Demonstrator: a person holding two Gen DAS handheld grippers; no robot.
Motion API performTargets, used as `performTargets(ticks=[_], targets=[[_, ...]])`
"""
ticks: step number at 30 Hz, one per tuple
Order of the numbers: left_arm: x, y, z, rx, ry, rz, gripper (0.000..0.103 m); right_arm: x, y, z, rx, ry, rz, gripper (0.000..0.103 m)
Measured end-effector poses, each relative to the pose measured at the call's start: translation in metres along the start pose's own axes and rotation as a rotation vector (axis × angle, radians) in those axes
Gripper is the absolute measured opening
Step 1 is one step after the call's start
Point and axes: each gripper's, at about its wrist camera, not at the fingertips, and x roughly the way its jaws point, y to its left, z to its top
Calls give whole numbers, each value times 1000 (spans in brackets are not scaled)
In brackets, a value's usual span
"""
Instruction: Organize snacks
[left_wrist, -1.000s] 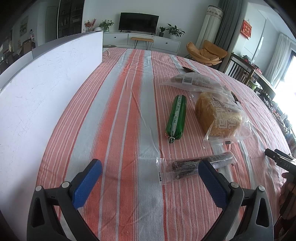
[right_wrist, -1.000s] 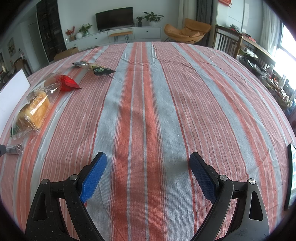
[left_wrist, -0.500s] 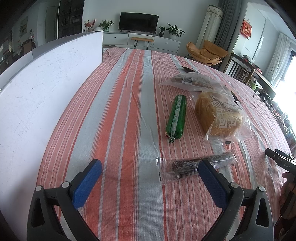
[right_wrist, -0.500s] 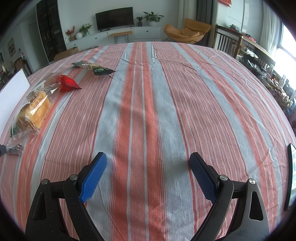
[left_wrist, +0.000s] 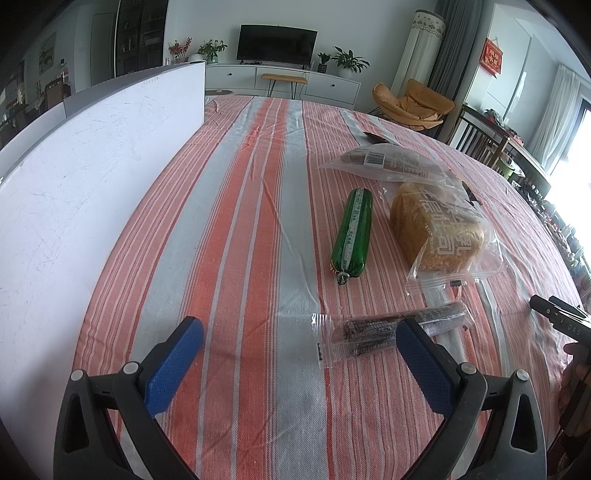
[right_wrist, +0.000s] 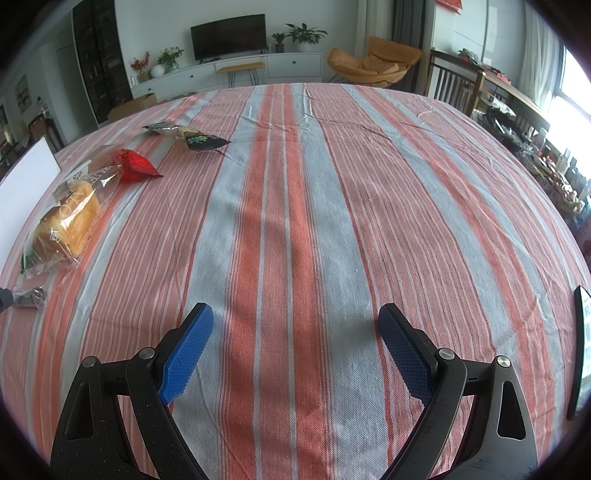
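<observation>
In the left wrist view my left gripper (left_wrist: 299, 328) is open above the striped cloth. A clear packet with a dark bar (left_wrist: 384, 332) lies just ahead, its middle behind my right finger. Beyond it lie a green tube snack (left_wrist: 352, 236), a bagged bread loaf (left_wrist: 436, 229) and a clear bag with a barcode (left_wrist: 388, 160). In the right wrist view my right gripper (right_wrist: 295, 319) is open over bare cloth. Far left there sit the bread loaf (right_wrist: 66, 225), a red packet (right_wrist: 135, 170), a dark packet (right_wrist: 203, 142) and the dark bar's end (right_wrist: 29, 297).
A tall white board (left_wrist: 85, 177) stands along the table's left side. The striped tablecloth (right_wrist: 314, 206) covers a round table. A phone-like dark slab (right_wrist: 581, 350) lies at the right edge. The other gripper's tip and a hand (left_wrist: 569, 332) show at right.
</observation>
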Motion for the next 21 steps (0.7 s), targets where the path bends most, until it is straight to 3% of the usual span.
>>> performTargets(ticks=[21], targets=[[-1, 0, 0, 2, 1, 1, 103, 0, 0, 0, 3, 4, -7, 93]])
